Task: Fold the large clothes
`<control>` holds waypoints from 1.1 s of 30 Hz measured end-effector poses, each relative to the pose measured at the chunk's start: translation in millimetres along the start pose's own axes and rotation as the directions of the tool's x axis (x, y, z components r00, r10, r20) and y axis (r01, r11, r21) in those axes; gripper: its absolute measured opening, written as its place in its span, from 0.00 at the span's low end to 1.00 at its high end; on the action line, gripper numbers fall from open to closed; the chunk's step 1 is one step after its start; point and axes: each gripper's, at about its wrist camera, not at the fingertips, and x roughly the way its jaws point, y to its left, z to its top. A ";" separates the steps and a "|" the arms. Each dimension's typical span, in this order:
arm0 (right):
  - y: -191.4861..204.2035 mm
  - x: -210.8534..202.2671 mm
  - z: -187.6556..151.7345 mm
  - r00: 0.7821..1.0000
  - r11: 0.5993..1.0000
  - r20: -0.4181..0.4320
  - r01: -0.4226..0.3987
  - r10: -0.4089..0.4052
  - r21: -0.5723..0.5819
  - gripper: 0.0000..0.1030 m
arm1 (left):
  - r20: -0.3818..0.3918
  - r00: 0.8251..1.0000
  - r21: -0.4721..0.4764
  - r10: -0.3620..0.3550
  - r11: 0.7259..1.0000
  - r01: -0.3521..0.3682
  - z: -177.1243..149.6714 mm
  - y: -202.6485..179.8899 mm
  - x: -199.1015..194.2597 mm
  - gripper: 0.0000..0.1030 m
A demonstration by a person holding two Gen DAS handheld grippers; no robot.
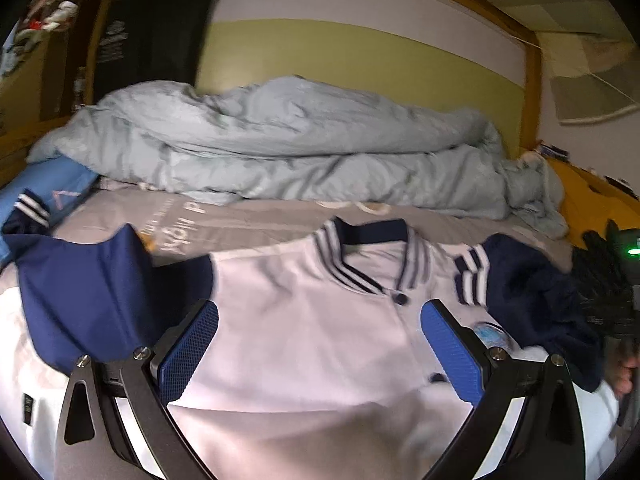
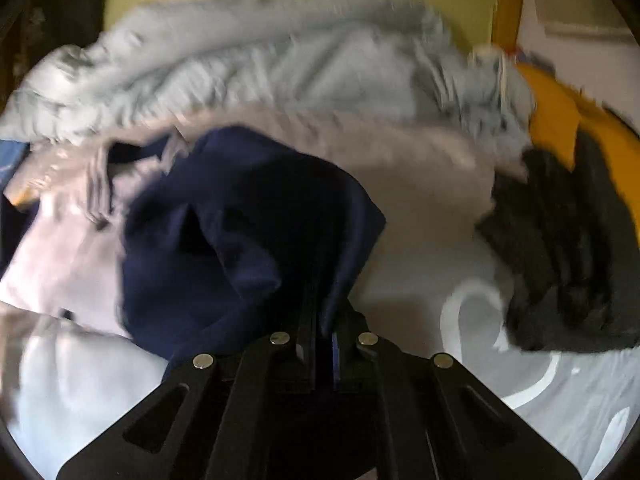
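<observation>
The left gripper has two black metal arms with long slots cut in them, and round silver screws sit on top. Its two fingers wear flat blue pads with a tiny bumpy grid — a bit like a net. The right gripper is made the same way: black arms, four shiny silver screws, slots in the sides, and a thin strip of blue showing. At the right edge of the left view is a black glove beside a small green light.

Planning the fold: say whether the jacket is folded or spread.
Mostly spread: the jacket lies front up, collar showing; its right sleeve is bunched.
</observation>
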 end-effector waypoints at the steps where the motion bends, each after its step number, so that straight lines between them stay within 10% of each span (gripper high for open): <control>1: -6.1 1.5 -1.0 1.000 0.999 -0.008 -0.026 0.026 0.022 0.04 | -0.013 0.999 -0.005 -0.038 0.999 0.038 0.6 -4.7 1.8 0.99; 5: -15.6 -9.7 1.6 0.997 0.996 0.032 -0.076 0.074 0.042 0.05 | -0.143 0.964 -0.093 -0.223 0.973 0.211 7.7 -28.3 32.0 0.99; 10: -26.5 -11.7 4.5 0.987 0.979 0.048 -0.156 0.151 0.130 0.14 | -0.306 0.873 -0.243 -0.380 0.918 0.315 18.2 -67.3 110.1 0.89; 15: -32.3 -30.4 11.1 0.988 0.989 0.149 -0.058 0.037 0.133 0.43 | -0.365 0.736 -0.506 -0.570 0.785 0.356 10.8 -83.8 177.9 0.85; 19: -36.8 -36.3 12.8 0.982 0.986 0.179 -0.082 0.055 0.147 0.45 | -0.332 0.722 -0.582 -0.607 0.734 0.350 5.6 -86.9 200.2 0.84; 22: -43.0 -38.0 13.4 0.983 0.984 0.185 -0.048 0.015 0.171 0.46 | -0.308 0.679 -0.574 -0.666 0.699 0.426 10.2 -90.6 202.0 0.41; 24: -43.7 -40.1 13.8 0.980 0.984 0.196 -0.016 -0.020 0.176 0.46 | -0.282 0.707 -0.514 -0.649 0.724 0.460 20.5 -91.5 191.9 0.13; 33: -59.4 -46.4 12.1 0.973 0.960 0.230 -0.092 0.030 0.265 0.50 | -0.125 0.941 -0.163 -0.313 0.942 0.292 72.7 -56.2 94.6 0.10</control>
